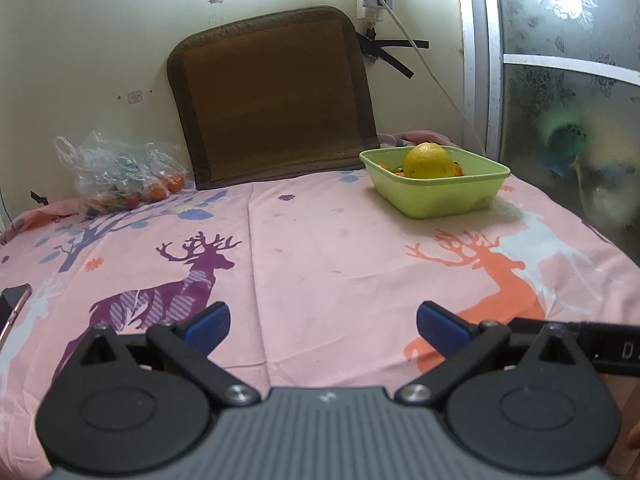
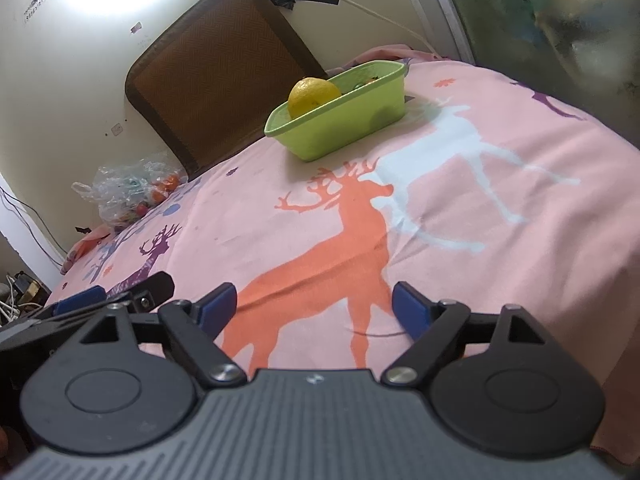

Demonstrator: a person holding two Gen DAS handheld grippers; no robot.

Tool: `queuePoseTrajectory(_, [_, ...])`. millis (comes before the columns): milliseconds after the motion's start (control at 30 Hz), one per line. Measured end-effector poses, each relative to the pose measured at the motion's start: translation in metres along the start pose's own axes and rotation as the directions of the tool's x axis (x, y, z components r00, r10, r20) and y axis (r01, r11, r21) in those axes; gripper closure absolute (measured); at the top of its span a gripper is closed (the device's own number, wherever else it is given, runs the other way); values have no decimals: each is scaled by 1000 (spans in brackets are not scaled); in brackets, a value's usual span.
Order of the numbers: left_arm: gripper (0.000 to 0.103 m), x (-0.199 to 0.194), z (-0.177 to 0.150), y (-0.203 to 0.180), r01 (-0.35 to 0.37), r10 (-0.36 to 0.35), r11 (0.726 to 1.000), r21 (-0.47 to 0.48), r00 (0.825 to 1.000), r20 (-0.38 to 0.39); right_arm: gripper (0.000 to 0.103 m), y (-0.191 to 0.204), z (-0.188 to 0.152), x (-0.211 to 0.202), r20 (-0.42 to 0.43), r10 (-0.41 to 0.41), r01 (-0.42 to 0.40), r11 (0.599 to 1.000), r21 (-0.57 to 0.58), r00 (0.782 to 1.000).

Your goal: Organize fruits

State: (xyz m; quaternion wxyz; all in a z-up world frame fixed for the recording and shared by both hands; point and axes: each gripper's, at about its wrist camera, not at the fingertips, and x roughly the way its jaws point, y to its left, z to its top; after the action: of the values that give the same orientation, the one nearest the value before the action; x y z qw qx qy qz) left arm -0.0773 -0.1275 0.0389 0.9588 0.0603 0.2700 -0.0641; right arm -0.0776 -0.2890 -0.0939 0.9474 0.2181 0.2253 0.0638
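Far right on cloth, green tub [image 1: 436,196], long axis left-right, yellow fruit [image 1: 427,160] inside

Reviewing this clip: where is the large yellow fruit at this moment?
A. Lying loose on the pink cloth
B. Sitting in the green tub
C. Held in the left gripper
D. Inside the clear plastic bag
B: the large yellow fruit rises above the rim of the green tub, while the left gripper and right gripper are both open and empty.
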Motion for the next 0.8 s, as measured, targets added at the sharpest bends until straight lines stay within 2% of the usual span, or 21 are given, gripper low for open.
queuePoseTrajectory(200, [0, 0, 0, 1, -6, 6, 1000, -5, 1000, -1, 15, -2, 0, -1, 20, -36, 35, 999, 8, 999])
queuePoseTrajectory(467, [0, 0, 1, 3, 20, -20, 1000, -5, 1000, -19, 15, 1, -1, -1, 16, -33, 33, 999, -5, 999])
queuePoseTrajectory(800, [0, -1, 0, 2, 20, -20, 1000, 8, 1000, -18, 15, 5, -2, -4, 32, -33, 34, 999, -28, 999])
